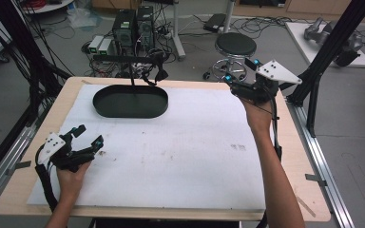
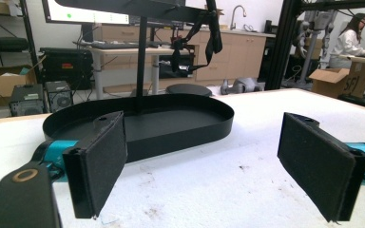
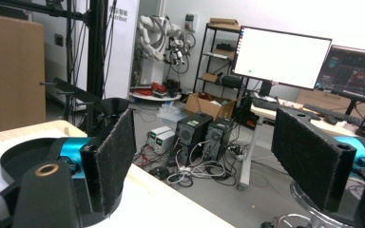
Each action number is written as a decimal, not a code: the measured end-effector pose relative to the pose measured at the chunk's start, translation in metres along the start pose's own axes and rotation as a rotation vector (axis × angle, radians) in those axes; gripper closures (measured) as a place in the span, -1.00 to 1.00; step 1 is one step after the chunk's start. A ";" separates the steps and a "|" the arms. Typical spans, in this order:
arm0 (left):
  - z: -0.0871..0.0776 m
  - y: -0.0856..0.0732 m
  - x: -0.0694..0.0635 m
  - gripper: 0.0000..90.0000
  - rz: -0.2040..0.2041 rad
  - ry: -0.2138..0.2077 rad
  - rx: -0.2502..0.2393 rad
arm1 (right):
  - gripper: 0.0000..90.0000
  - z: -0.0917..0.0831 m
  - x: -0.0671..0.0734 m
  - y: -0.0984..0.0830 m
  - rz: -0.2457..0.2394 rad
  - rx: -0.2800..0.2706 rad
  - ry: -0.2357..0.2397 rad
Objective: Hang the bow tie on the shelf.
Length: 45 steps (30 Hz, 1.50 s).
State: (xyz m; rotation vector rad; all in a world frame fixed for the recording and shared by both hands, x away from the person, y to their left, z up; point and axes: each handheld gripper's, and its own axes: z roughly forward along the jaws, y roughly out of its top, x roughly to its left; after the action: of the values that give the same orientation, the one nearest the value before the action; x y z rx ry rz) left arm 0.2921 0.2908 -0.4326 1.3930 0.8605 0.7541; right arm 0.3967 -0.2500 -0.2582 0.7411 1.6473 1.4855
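A black oval tray (image 1: pixel 130 102) sits at the far left of the white-covered table (image 1: pixel 195 156), with a thin black post (image 2: pixel 141 61) rising from it. Beyond the table stand a round stool (image 1: pixel 235 45) and two computer towers (image 1: pixel 134 26) on the floor.

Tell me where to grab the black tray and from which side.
Grip the tray's thin upright rim on its long near side, coming from above with one jaw inside and one outside. It is too wide to span, and a post stands at its far side.

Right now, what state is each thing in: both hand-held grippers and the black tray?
Left hand-held gripper: open, holding nothing, low over the white sheet.
Right hand-held gripper: open, holding nothing, raised at the table's far right edge.
Black oval tray: empty, with an upright post rising from it.
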 end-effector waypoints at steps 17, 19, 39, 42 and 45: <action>0.001 0.000 -0.002 -0.62 0.005 0.005 0.006 | -0.53 -0.081 0.006 -0.033 -0.009 -0.055 -0.018; 0.000 0.000 -0.002 -0.62 0.010 0.007 0.010 | -0.54 -0.088 0.006 -0.041 -0.001 -0.058 -0.022; 0.001 0.000 -0.003 -0.62 0.015 0.005 0.017 | -0.68 -0.137 0.020 -0.131 0.174 0.002 -0.069; 0.001 0.000 -0.003 -0.62 0.015 0.006 0.016 | -0.73 -0.139 0.023 -0.144 0.186 0.036 -0.068; 0.000 0.000 -0.003 -0.62 0.014 0.009 0.016 | -0.74 -0.133 0.026 -0.148 0.195 0.129 -0.029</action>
State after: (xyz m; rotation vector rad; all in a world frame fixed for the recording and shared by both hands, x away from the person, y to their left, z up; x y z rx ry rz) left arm 0.2908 0.2876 -0.4328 1.4118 0.8662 0.7657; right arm 0.2818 -0.3205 -0.4067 1.0150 1.7002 1.5040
